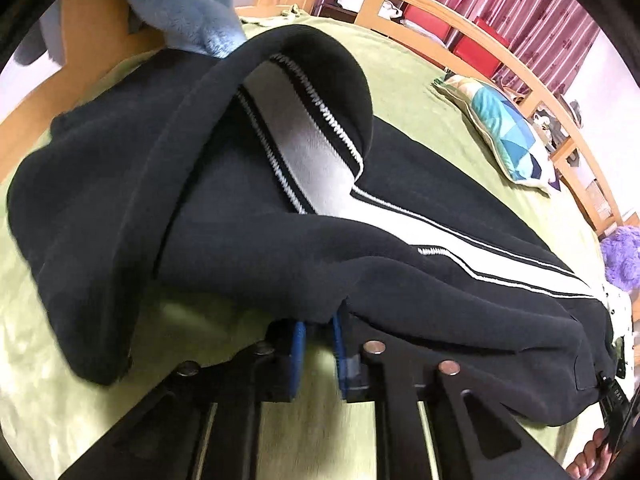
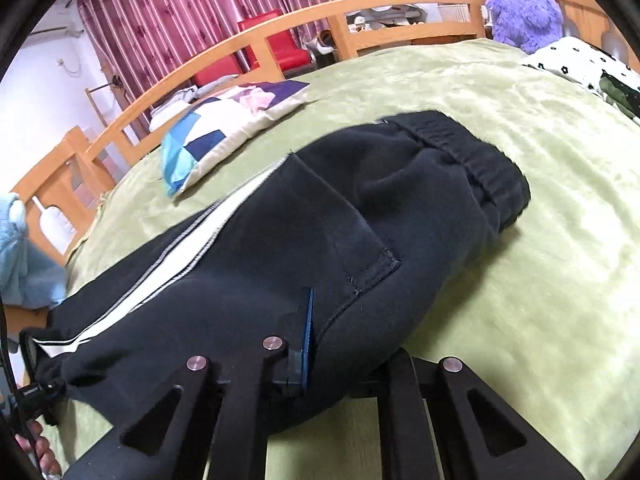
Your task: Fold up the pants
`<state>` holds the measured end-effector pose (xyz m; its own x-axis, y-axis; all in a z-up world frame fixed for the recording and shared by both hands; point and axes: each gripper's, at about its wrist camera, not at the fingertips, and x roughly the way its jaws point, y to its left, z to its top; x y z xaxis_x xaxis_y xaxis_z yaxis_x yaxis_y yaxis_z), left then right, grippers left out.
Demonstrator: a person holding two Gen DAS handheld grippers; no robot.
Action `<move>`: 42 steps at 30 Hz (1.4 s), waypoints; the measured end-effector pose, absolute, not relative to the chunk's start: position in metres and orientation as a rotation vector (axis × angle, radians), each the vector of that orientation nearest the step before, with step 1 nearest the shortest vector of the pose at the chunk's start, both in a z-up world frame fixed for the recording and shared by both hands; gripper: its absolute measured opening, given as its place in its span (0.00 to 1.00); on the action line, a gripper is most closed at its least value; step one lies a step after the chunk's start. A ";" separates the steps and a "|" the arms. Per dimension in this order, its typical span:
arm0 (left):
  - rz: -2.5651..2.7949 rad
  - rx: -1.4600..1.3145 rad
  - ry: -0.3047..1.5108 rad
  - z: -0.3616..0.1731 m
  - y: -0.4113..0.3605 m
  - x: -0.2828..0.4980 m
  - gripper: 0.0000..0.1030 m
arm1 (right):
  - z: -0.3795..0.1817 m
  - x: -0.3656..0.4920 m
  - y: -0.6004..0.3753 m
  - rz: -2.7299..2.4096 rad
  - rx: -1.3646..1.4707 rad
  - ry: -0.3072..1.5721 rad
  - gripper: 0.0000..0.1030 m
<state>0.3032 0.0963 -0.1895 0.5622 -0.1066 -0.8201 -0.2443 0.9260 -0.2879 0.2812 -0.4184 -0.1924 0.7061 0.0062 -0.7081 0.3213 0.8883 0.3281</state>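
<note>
One pair of black pants (image 1: 248, 240) with white side stripes, lying on one green bedspread (image 1: 420, 92). Two grippers: left gripper (image 1: 319, 322) clamped on a fabric edge; right gripper (image 2: 320, 320) likewise pinching the pants. One patchwork pillow (image 2: 216, 136).

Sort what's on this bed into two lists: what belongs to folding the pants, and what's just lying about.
Part of the job:
- black pants with the white side stripe
- left gripper, shut on the pants' edge
- right gripper, shut on the pants
- green bedspread as work surface

Lying about:
- patchwork pillow
- purple plush toy
- blue plush toy
- black-and-white spotted cloth
</note>
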 end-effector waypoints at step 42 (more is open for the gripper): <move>-0.093 -0.586 0.997 -0.228 0.128 0.201 0.53 | -0.236 0.059 -0.446 -0.351 0.592 0.888 0.60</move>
<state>0.2011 0.1283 -0.2280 0.5525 -0.3343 -0.7635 -0.1876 0.8426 -0.5047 0.0595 -0.4456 -0.2362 0.5899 -0.0452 -0.8062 0.5178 0.7873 0.3347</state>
